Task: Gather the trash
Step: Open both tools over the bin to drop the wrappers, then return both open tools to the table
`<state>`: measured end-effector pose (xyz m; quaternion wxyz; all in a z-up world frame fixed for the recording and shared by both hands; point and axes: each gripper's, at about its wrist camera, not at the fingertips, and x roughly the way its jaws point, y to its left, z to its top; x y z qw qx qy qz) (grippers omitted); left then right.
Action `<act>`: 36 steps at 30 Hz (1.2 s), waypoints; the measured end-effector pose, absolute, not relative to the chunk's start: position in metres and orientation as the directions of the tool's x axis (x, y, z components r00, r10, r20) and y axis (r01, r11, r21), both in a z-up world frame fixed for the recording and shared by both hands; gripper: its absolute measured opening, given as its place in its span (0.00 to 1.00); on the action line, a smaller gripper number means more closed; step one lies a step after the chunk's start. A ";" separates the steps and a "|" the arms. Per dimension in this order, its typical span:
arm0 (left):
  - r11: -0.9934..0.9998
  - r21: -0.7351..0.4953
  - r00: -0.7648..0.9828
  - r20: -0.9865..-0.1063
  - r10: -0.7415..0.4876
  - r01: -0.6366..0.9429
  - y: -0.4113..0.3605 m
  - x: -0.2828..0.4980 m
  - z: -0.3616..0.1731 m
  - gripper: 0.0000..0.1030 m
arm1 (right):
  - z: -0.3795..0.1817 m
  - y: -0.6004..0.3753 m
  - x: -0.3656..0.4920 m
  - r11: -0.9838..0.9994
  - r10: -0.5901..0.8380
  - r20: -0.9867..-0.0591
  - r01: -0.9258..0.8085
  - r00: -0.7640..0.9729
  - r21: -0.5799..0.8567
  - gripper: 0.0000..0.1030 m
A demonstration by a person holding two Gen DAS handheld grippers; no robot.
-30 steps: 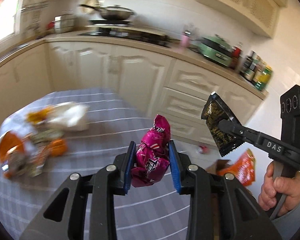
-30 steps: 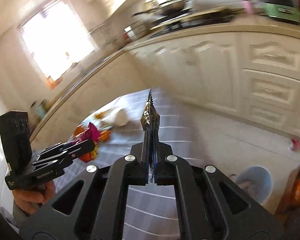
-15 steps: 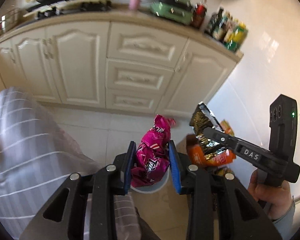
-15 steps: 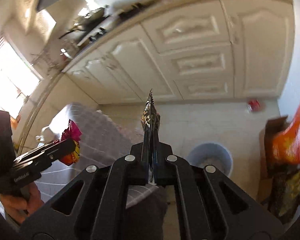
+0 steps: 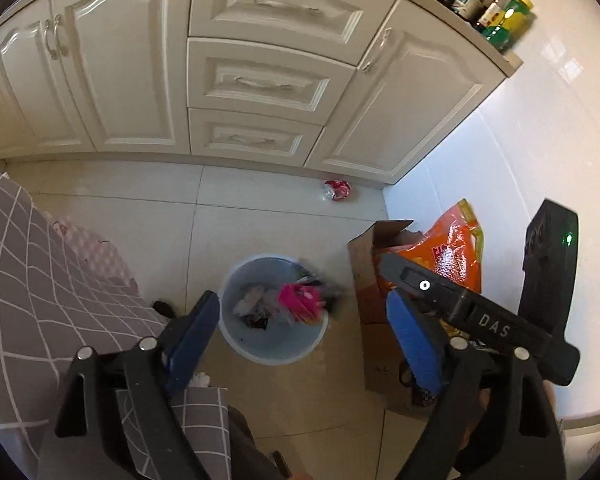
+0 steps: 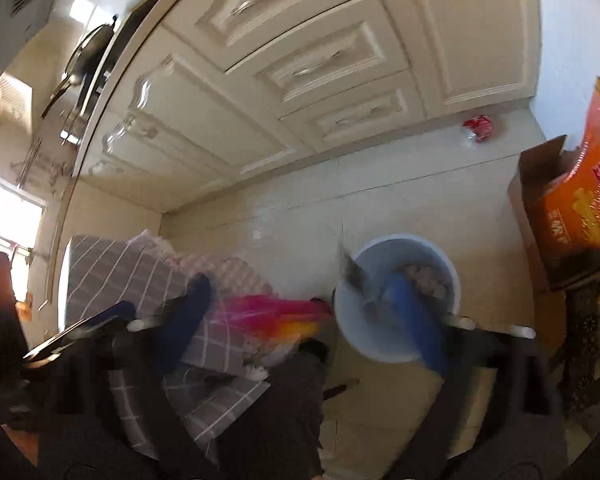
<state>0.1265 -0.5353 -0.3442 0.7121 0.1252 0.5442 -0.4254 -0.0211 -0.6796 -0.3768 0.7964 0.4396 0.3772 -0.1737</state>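
A pale blue trash bin (image 5: 236,344) stands on the tiled floor below me and also shows in the right wrist view (image 6: 448,276). A pink wrapper (image 5: 300,300) is blurred over the bin's mouth, among other trash, and shows as a pink streak in the right wrist view (image 6: 276,312). A dark wrapper (image 6: 352,272) is blurred at the bin's left rim. My left gripper (image 5: 304,332) is open and empty above the bin. My right gripper (image 6: 300,312) is open and empty; it crosses the left wrist view (image 5: 460,312) at the right.
A table with a grey checked cloth (image 5: 28,280) is at the left. A cardboard box (image 5: 364,264) with an orange bag (image 5: 456,248) stands right of the bin. A red crumpled wrapper (image 5: 338,191) lies by the cream cabinets (image 5: 260,80).
Both grippers swung from the table over to the bin and opened. The pink wrapper and the dark wrapper have left the jaws and are dropping at the bin.
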 end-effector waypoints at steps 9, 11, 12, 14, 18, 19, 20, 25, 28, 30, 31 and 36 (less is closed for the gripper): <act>0.635 -0.194 0.176 -0.865 -0.471 0.748 -0.505 0.126 -0.312 0.88 | -0.364 -0.665 -0.028 0.563 -0.020 -0.773 0.646 0.634 0.516 0.94; 0.637 -0.191 0.190 -0.857 -0.480 0.747 -0.498 0.124 -0.303 0.88 | -0.354 -0.658 -0.028 0.576 -0.039 -0.773 0.646 0.633 0.501 0.94; 0.638 -0.188 0.196 -0.854 -0.482 0.747 -0.496 0.123 -0.300 0.88 | -0.350 -0.656 -0.028 0.580 -0.046 -0.771 0.645 0.636 0.498 0.94; 0.640 -0.186 0.213 -0.843 -0.494 0.745 -0.487 0.121 -0.289 0.88 | -0.340 -0.652 -0.029 0.586 -0.053 -0.763 0.639 0.645 0.499 0.94; 0.634 -0.186 0.244 -0.814 -0.527 0.751 -0.467 0.115 -0.263 0.88 | -0.318 -0.639 -0.027 0.613 -0.065 -0.749 0.619 0.660 0.492 0.94; 0.633 -0.186 0.250 -0.808 -0.534 0.752 -0.464 0.115 -0.258 0.88 | -0.312 -0.636 -0.027 0.619 -0.067 -0.742 0.611 0.667 0.493 0.94; 0.633 -0.183 0.261 -0.800 -0.541 0.752 -0.459 0.114 -0.251 0.88 | -0.307 -0.632 -0.027 0.625 -0.070 -0.736 0.605 0.673 0.494 0.94; 0.641 -0.175 0.307 -0.765 -0.566 0.747 -0.433 0.112 -0.225 0.88 | -0.275 -0.614 -0.021 0.660 -0.087 -0.709 0.574 0.699 0.484 0.94; 0.651 -0.168 0.338 -0.743 -0.578 0.741 -0.417 0.112 -0.209 0.88 | -0.253 -0.602 -0.018 0.682 -0.100 -0.682 0.549 0.725 0.483 0.94; 0.656 -0.163 0.360 -0.726 -0.586 0.737 -0.405 0.111 -0.198 0.88 | -0.235 -0.591 -0.014 0.702 -0.107 -0.662 0.528 0.742 0.478 0.94; 0.662 -0.157 0.379 -0.714 -0.589 0.733 -0.396 0.110 -0.190 0.88 | -0.227 -0.585 -0.012 0.714 -0.105 -0.651 0.513 0.751 0.477 0.94; 0.686 -0.164 0.442 -0.654 -0.613 0.709 -0.353 0.108 -0.160 0.88 | -0.192 -0.550 0.005 0.773 -0.073 -0.608 0.430 0.791 0.466 0.94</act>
